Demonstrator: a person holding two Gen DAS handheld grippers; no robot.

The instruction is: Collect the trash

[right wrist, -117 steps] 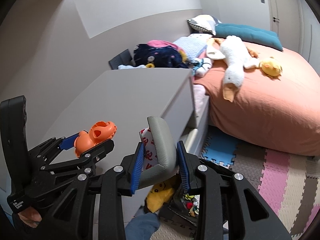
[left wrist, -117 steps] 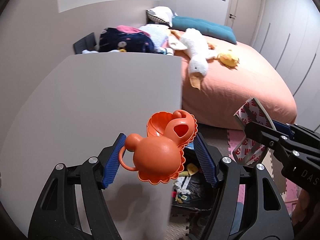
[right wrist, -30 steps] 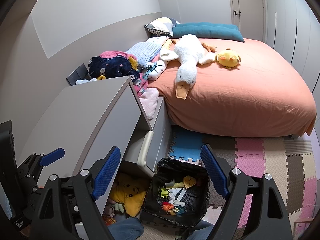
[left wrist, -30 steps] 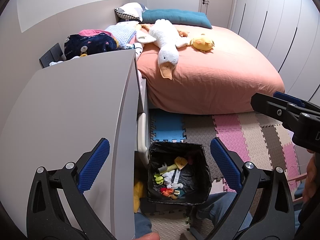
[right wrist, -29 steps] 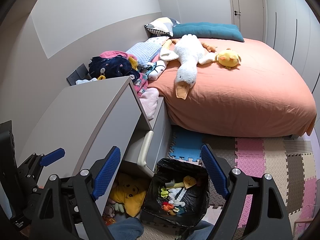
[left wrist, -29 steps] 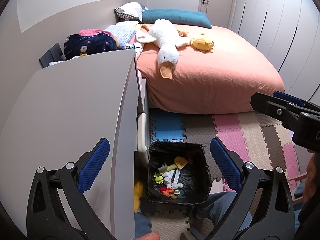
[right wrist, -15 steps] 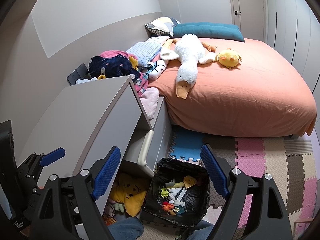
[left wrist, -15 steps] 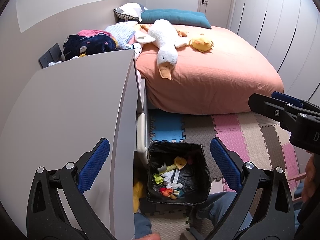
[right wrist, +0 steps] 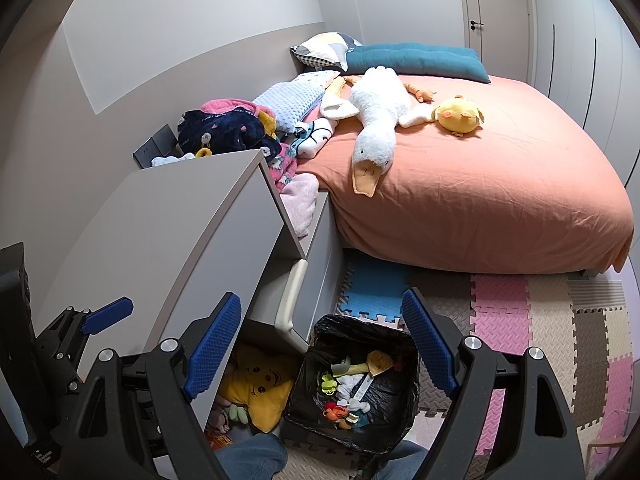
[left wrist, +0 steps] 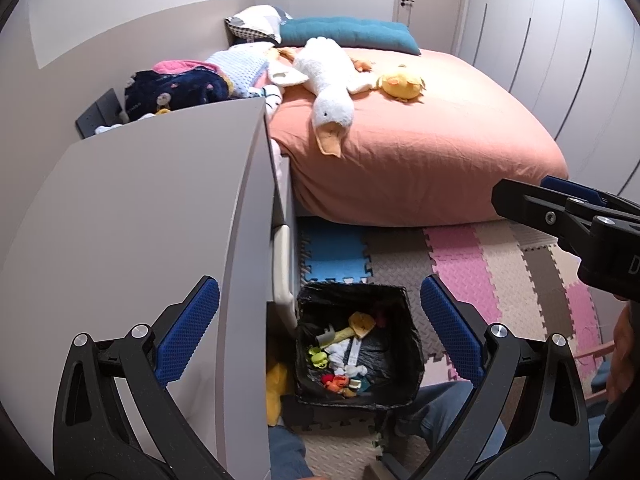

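Note:
A black-lined trash bin (left wrist: 404, 320) stands on the floor by the grey cabinet (left wrist: 140, 220); it also shows in the right wrist view (right wrist: 308, 384). Inside lie several small pieces of trash, among them an orange toy (left wrist: 339, 382) and a yellow scrap (right wrist: 380, 359). My left gripper (left wrist: 318, 330) is open and empty, held above the bin. My right gripper (right wrist: 320, 340) is open and empty, also above the bin. The right gripper's arm (left wrist: 568, 224) shows at the right of the left wrist view.
The grey cabinet top is bare, with an open drawer (right wrist: 292, 300) beside the bin. A yellow star plush (right wrist: 256, 392) lies under it. The orange bed (right wrist: 480, 168) holds a white goose plush (right wrist: 376, 120). Foam mats (right wrist: 520, 320) cover the floor. The person's knees are near the bin.
About four seconds ago the left gripper held an orange toy and the right a grey-and-red wrapper; both are now open and empty. In the last second nothing has visibly moved.

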